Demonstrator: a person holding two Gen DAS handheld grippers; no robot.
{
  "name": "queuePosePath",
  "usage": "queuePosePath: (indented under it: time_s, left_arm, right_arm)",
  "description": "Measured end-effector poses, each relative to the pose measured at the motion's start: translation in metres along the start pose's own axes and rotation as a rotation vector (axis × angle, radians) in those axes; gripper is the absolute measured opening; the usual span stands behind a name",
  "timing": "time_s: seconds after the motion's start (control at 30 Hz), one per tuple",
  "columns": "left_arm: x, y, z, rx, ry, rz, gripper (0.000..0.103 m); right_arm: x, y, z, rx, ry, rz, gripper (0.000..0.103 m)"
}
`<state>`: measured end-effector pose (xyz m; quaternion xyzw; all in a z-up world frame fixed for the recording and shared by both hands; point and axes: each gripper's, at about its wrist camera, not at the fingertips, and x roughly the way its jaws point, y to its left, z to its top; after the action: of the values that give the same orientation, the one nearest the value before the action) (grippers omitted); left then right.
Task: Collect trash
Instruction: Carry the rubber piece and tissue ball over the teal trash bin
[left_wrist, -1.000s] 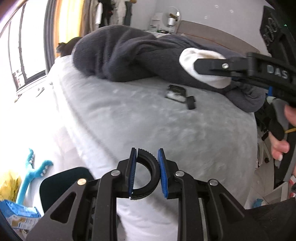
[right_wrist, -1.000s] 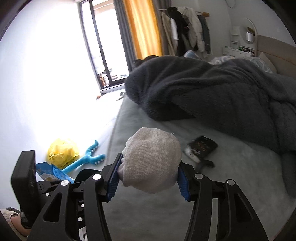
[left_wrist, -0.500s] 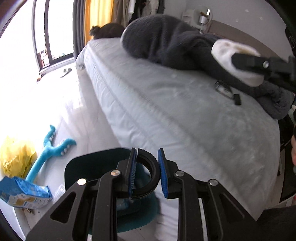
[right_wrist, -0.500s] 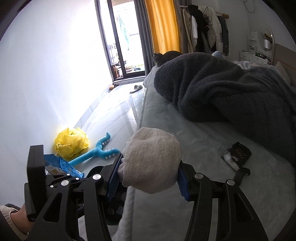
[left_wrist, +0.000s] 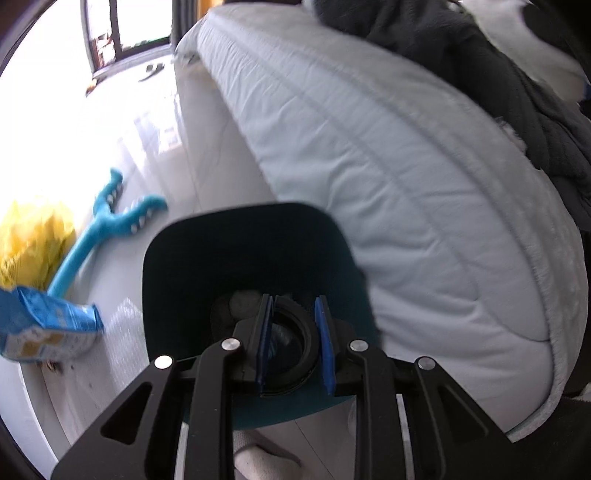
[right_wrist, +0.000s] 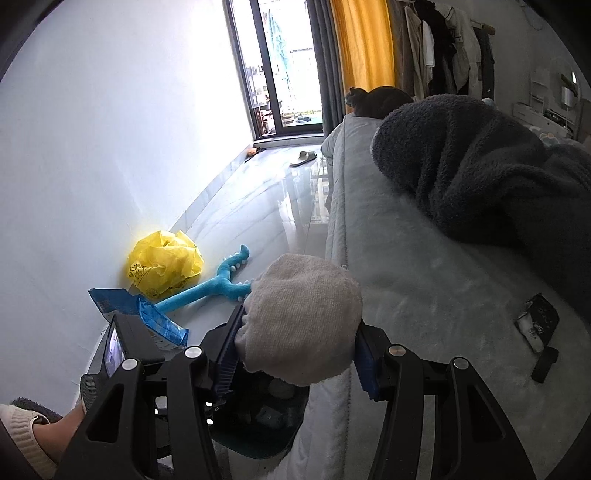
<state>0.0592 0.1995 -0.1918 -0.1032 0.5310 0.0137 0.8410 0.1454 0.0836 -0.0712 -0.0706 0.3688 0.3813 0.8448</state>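
Note:
My left gripper (left_wrist: 293, 343) is shut on a black ring-shaped piece (left_wrist: 295, 341), held right over the mouth of a dark teal bin (left_wrist: 236, 251) that stands on the floor beside the bed. Some trash lies inside the bin. In the right wrist view, my right gripper (right_wrist: 295, 350) is shut on a rolled-up whitish cloth (right_wrist: 301, 319), held above the bed's edge with the bin (right_wrist: 258, 439) partly visible below it. A black and white wrapper (right_wrist: 537, 321) and a small black piece (right_wrist: 545, 363) lie on the bed.
A grey bed (left_wrist: 388, 177) with a dark blanket (right_wrist: 480, 173) fills the right. A yellow plastic bag (right_wrist: 164, 264), a blue toy (right_wrist: 214, 286) and a blue packet (right_wrist: 147, 317) lie on the floor by the white wall. A person's slippered foot (right_wrist: 26, 432) stands at the lower left.
Both grippers swung away from the bed top toward the floor side. The left gripper dropped and tilted down until the teal bin lies right beneath its ring. Neither grip changed.

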Motion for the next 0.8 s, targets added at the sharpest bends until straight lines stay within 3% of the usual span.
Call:
queuePosePath:
  time_s: [0.23,0.4,0.53,0.6,0.8]
  left_arm:
    - [0.017,0.023,-0.014,-0.067,0.098,-0.037,0.025]
    - [0.019,0.031,-0.018,-0.081,0.111,-0.032,0.026]
    - [0.015,0.040,-0.021,-0.086,0.100,-0.026,0.038]
    - [0.012,0.044,-0.021,-0.097,0.091,-0.025,0.049]
    - [-0.002,0.059,-0.022,-0.104,0.041,-0.022,0.058]
  right_arm:
    - [0.024,0.020,-0.001,-0.019,0.046,0.022,0.054]
    - [0.039,0.028,-0.002,-0.032,0.076,0.029,0.054]
    - [0.049,0.035,-0.003,-0.043,0.094,0.029,0.054]
    - [0.054,0.036,-0.003,-0.044,0.102,0.030,0.054]
    - [0.075,0.044,-0.006,-0.039,0.143,0.040,0.054]
